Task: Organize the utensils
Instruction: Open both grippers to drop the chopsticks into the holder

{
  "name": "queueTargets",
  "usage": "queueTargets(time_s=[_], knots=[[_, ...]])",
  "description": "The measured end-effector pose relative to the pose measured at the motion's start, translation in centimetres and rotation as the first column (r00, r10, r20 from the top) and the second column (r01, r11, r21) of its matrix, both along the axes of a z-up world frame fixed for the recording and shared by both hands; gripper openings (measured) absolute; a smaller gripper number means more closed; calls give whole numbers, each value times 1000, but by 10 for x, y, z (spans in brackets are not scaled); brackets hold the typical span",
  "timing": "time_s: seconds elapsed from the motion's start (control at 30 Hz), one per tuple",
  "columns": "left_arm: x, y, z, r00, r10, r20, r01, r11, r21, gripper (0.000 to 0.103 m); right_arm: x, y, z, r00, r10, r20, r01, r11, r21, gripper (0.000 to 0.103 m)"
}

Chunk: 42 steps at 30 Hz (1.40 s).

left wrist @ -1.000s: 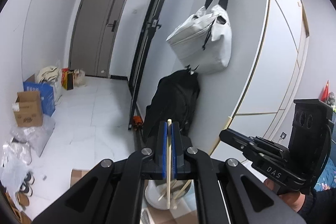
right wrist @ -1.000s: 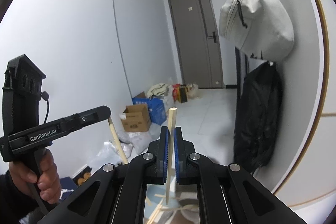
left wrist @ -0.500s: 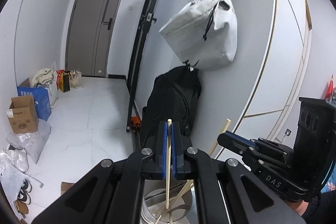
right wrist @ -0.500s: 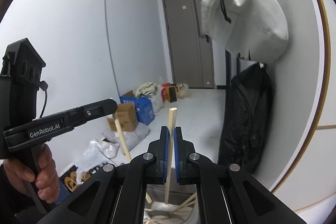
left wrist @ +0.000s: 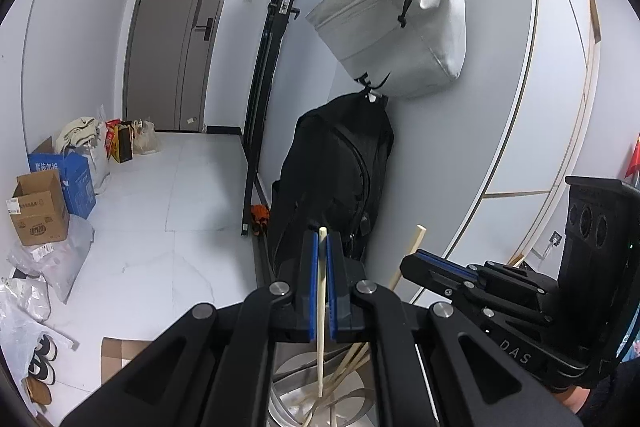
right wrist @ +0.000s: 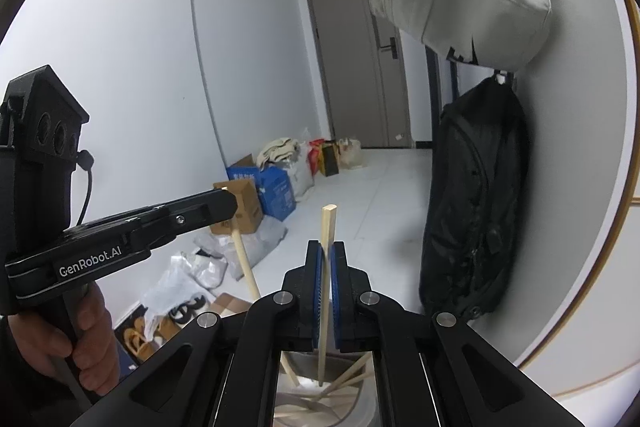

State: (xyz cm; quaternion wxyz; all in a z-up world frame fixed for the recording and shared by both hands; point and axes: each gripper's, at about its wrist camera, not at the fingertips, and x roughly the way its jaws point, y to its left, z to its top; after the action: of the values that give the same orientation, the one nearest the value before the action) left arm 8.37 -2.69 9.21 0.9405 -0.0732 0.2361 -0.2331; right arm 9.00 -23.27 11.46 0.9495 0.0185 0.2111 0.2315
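Each claw, the left claw [left wrist: 320,291] and the right claw [right wrist: 326,301], was clamped on an upright chopstick [left wrist: 321,311] above the metal holder [left wrist: 288,403] at bottom centre, so lowering straight before releasing would likely seat both cleanly.

I see two light wooden chopsticks, each one long, thin and square at the top. One chopstick [left wrist: 321,291] stands almost straight up, pinched between blue pads, and its bottom tip hangs over a round shiny metal holder [left wrist: 288,397]. The other chopstick [right wrist: 326,267] stands up too, a bit tilted, to the right of the first. Its low end points into the same holder [right wrist: 360,409]. More wooden chopsticks [left wrist: 344,367] already lean crossed inside the holder, down near me.
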Motion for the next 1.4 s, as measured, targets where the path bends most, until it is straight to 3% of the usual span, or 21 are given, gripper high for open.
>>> queueTargets(time_s=[0.53,0.8,0.9,0.97,1.07,1.13,1.3,1.37,1.4], knots=[[7,-4,-16,996,-39,-76,41,999,16,0,3,2,-25,997,44,-56,-43,999,13,5],[11,3,-20,986,-45,-163,45,999,-6,2,0,-19,-26,995,38,-88,-29,995,93,9],[10,4,-17,984,-45,-173,45,999,-1,5,-6,-26,-21,997,20,-77,-12,994,109,22],[9,6,-14,983,-44,-177,45,999,-2,11,-13,-32,-17,998,9,-64,-1,993,121,38],[4,8,-7,984,-44,-170,44,999,-6,24,-25,-39,-11,999,-8,-39,13,991,130,47],[0,10,-2,986,-40,-159,40,999,-4,40,-32,-42,-7,999,-16,-30,20,991,136,53],[-15,16,9,993,-5,-119,8,1000,20,43,-52,-47,-1,999,-38,-17,40,987,154,62],[-20,25,11,993,32,-111,-29,999,26,48,-58,-47,1,999,-40,-13,42,986,159,68],[-23,31,10,992,57,-109,-55,998,23,56,-64,-47,1,999,-44,-10,45,986,163,71]])
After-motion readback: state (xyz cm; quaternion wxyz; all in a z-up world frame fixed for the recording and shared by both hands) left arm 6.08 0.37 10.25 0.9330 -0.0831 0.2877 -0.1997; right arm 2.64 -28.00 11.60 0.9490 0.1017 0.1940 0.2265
